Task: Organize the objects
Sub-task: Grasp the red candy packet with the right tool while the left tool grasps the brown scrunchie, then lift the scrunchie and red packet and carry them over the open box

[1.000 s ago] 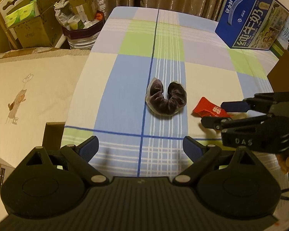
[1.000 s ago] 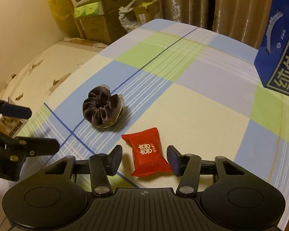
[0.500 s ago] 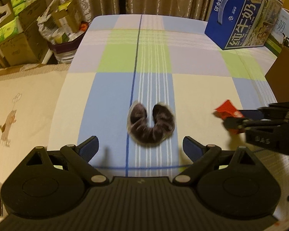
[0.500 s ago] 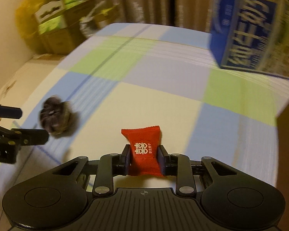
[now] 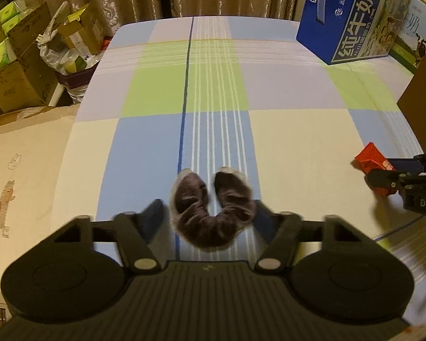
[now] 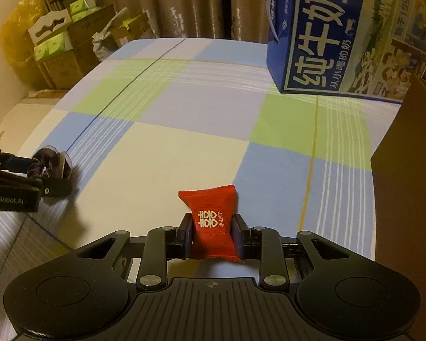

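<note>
A: What is the right gripper [image 6: 213,234] carrying?

B: A small red foil sachet with white double-happiness characters [image 6: 211,224]. Both pads press its sides, and its crimped top edge sticks out past the fingertips. In the left wrist view the same sachet [image 5: 372,162] shows at about three o'clock, pinched in the tip of that gripper [image 5: 379,172].

A: And the left gripper [image 5: 208,217]?

B: Its jaws stand apart on either side of a dark grey-brown velvet scrunchie with a pale sheer edge [image 5: 211,207], which lies on the checked blue, green, lilac and cream cloth [image 5: 213,85]. The scrunchie is bent into a U, open end toward twelve o'clock. The fingers are motion-blurred, so I cannot tell whether the pads touch it yet.

A: Does the right wrist view help?

B: A little. At nine o'clock there, the left gripper [image 6: 49,174] has the scrunchie [image 6: 49,164] between its fingertips, but contact is unclear there too.

A: What else is on the cloth?

B: A tall blue milk carton box with white characters [image 6: 326,37] stands at one o'clock, well apart from both items. A brown cardboard panel [image 6: 409,176] fills the three o'clock edge. Stacked cardboard boxes [image 5: 17,65] sit off the surface at ten o'clock in the left wrist view.
</note>
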The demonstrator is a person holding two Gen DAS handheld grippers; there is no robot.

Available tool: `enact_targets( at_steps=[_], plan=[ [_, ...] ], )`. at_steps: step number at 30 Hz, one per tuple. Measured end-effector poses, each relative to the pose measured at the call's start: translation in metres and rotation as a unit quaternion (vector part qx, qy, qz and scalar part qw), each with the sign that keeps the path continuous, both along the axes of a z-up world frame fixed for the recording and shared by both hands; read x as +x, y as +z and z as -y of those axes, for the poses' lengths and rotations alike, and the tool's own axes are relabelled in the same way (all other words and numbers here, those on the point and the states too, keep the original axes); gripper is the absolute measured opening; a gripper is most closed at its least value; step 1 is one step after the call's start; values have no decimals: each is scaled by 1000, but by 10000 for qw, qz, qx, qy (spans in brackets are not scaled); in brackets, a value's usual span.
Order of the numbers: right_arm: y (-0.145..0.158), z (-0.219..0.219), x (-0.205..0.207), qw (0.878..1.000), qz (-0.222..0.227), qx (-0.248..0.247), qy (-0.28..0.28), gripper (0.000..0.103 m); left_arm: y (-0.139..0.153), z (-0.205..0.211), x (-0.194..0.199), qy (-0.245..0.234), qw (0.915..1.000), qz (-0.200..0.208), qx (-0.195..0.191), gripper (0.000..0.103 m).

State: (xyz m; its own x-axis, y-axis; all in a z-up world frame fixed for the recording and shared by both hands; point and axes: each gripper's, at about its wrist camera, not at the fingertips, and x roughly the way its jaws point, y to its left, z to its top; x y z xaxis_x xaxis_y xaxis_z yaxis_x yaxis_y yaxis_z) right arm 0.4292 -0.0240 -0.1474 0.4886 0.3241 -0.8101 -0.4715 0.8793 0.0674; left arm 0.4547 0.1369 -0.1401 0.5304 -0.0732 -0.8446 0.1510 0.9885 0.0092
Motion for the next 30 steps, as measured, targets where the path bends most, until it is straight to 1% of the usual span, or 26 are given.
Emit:
enact_targets(
  at_steps=[4, 10, 15, 20, 30],
  plan=[
    [-2, -2, 0, 10000, 10, -42, 38, 26, 2, 3, -3, -46, 9999, 100, 32, 41],
    [-3, -8, -2, 9993, 83, -316, 198, 26, 4, 1, -14, 37, 10000, 80, -31, 34],
    [-2, -6, -8, 9994, 8, -261, 205, 26, 8, -2, -34, 91, 9999, 8, -122, 32],
    [2, -4, -29, 9994, -67, -204, 276, 25, 13, 2, -58, 78, 9998, -91, -176, 32],
    [32, 10, -86, 9994, -25, 65, 326, 24, 36, 17, -107, -65, 9994, -32, -352, 32]
  ],
)
